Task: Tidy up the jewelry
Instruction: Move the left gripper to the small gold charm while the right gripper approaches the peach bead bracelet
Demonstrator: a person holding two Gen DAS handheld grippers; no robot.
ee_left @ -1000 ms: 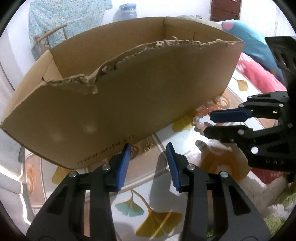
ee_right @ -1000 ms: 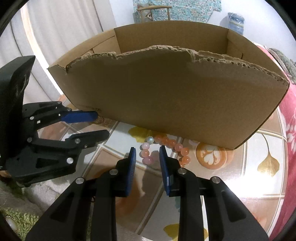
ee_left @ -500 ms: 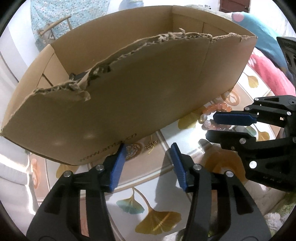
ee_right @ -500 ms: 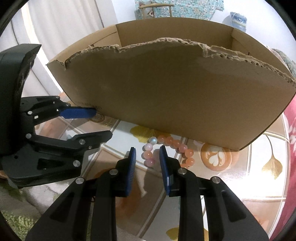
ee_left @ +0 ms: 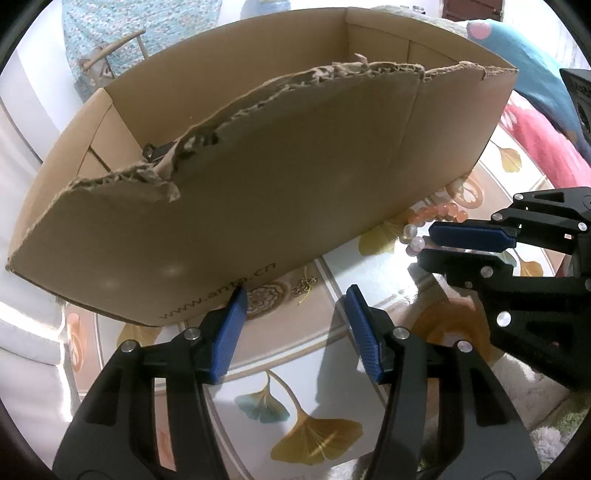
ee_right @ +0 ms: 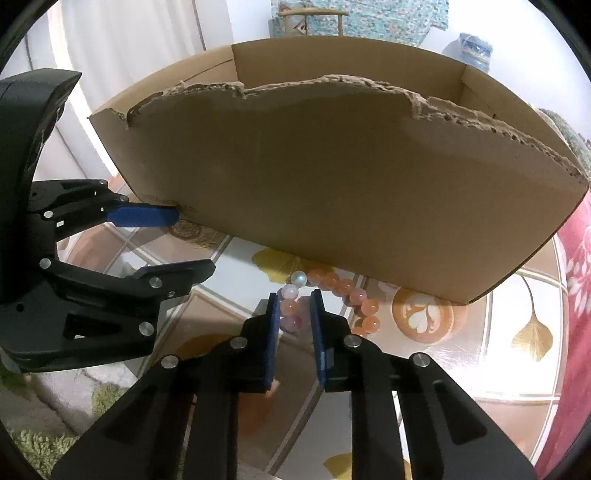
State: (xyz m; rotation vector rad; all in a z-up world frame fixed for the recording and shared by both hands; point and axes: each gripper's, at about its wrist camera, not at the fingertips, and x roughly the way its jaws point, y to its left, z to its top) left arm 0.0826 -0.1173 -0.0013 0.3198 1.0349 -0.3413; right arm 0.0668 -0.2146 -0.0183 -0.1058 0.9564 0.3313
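A bracelet of orange, pink and white beads (ee_right: pixel 332 284) lies on the glossy table against the front wall of a torn cardboard box (ee_right: pixel 332 177). My right gripper (ee_right: pixel 294 295) straddles its near end. The jaws are closing, with beads between the pads and a gap still showing. In the left wrist view the bracelet (ee_left: pixel 437 216) and the right gripper (ee_left: pixel 424 243) are at the right. A small gold chain piece (ee_left: pixel 304 286) lies by the box (ee_left: pixel 258 206), just ahead of my left gripper (ee_left: pixel 295 291), whose jaws are opening and hold nothing. The left gripper (ee_right: pixel 194 240) also shows in the right wrist view.
The table top (ee_left: pixel 295 369) has a ginkgo-leaf pattern. A dark object (ee_left: pixel 155 149) sits inside the box behind its ragged rim. Red and teal cushions (ee_left: pixel 535 140) lie at the right, a green rug (ee_right: pixel 40 454) lies below the table edge, and a chair (ee_right: pixel 310 22) stands behind.
My left gripper's jaws have spread wider and it has tipped down a little by the box. The right gripper's jaws have narrowed around the bracelet's near beads.
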